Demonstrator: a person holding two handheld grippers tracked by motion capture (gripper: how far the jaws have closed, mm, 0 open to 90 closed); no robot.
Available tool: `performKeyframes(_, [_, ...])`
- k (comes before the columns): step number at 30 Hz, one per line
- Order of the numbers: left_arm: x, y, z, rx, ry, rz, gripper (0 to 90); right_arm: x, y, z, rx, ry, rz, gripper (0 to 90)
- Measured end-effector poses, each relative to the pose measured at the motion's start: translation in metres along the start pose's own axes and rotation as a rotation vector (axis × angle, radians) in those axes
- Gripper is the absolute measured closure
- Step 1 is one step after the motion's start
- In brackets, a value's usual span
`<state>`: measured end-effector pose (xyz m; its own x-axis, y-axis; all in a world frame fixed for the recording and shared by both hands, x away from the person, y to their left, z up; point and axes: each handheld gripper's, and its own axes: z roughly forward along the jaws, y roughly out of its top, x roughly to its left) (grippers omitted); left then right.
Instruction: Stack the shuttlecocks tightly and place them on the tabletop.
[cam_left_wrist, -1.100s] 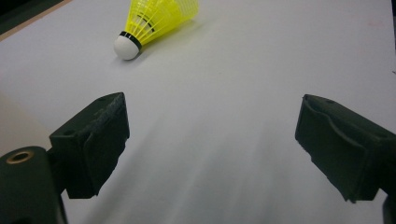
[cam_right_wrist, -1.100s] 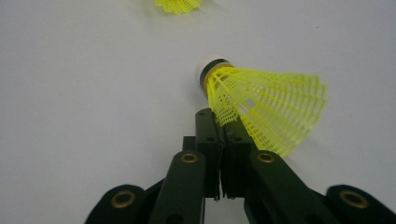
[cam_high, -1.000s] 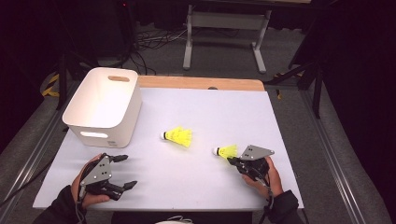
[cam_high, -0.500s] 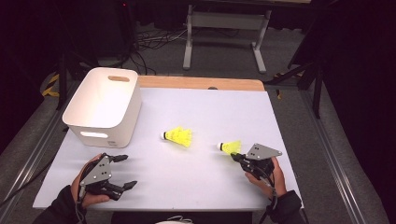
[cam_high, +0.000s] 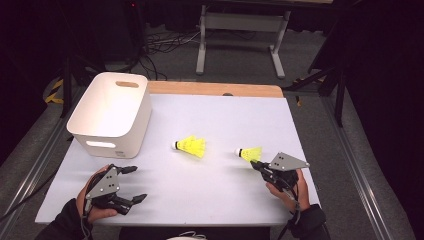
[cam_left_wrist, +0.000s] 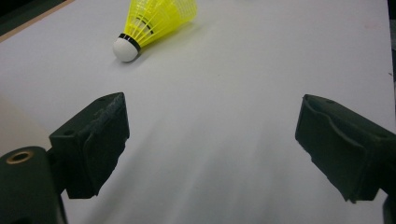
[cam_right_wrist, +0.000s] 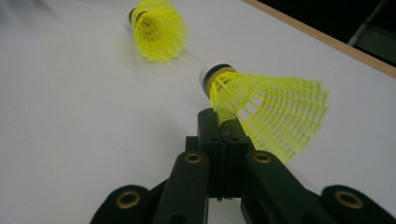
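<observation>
I see my right hand-held gripper (cam_high: 256, 165) at the lower right of the frame, its jaws pressed together on the skirt of a yellow plastic shuttlecock with a white cork tip (cam_right_wrist: 261, 112), which it holds just above the white counter (cam_high: 240, 120). A second yellow shuttlecock (cam_high: 190, 146) lies on the counter near the middle. My left hand-held gripper (cam_high: 136, 184) is at the lower left, jaws spread wide and holding nothing. A white plastic bin (cam_high: 110, 112) stands at the upper left.
</observation>
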<state>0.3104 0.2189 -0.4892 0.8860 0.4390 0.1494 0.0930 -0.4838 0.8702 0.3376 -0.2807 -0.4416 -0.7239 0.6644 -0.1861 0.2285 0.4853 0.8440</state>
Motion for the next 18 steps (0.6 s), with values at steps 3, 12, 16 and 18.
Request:
performKeyframes(3, [-0.0001, -0.0001, 0.0001, -0.001, -0.001, -0.002, 10.7, -0.0007, 0.0005, -0.0011, -0.005, -0.005, 0.002, 90.0])
performKeyframes(12, [0.0002, -0.0005, 0.0006, 0.001, -0.003, 0.001, 10.7, -0.0017, 0.0037, 0.0003, -0.012, 0.0, -0.007, 90.0])
performKeyframes(16, [0.0, -0.0005, 0.0006, 0.001, -0.004, 0.001, 10.7, -0.001, 0.0051, 0.0021, -0.009, 0.003, -0.014, 90.0])
performKeyframes(18, [0.0002, -0.0006, 0.0006, 0.002, -0.004, 0.001, 10.7, -0.0009, 0.0056, 0.0027, -0.009, 0.004, -0.016, 90.0])
